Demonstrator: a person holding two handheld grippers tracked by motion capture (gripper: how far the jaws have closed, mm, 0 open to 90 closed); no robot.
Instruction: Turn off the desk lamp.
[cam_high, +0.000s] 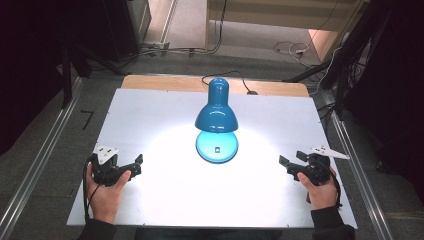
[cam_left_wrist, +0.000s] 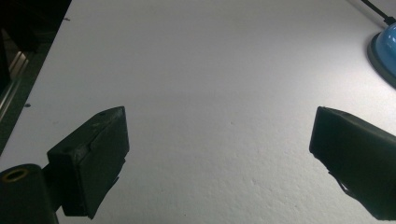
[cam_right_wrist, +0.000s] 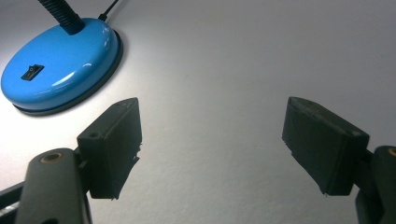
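A blue lamp (cam_high: 216, 112) stands at the centre of the white desk (cam_high: 150, 110), slightly toward the top of the high view. Its shade hangs over its round base (cam_high: 217, 146), and it throws a bright pool of light on the surface around it. A black cord (cam_high: 225, 75) runs from it to the desk's far edge.

The left gripper (cam_high: 135, 165) sits at lower left of the high view, near the desk's left edge, with its fingers (cam_left_wrist: 93, 158) wide apart and nothing between them. The right gripper (cam_high: 290, 164) sits at lower right, near the right edge, fingers (cam_right_wrist: 112, 144) likewise spread and empty.

Both grippers are well apart from the lamp, with bare desk between each one and the base. In the right gripper view the base fills the upper left, a small black switch (cam_right_wrist: 31, 71) on its top.
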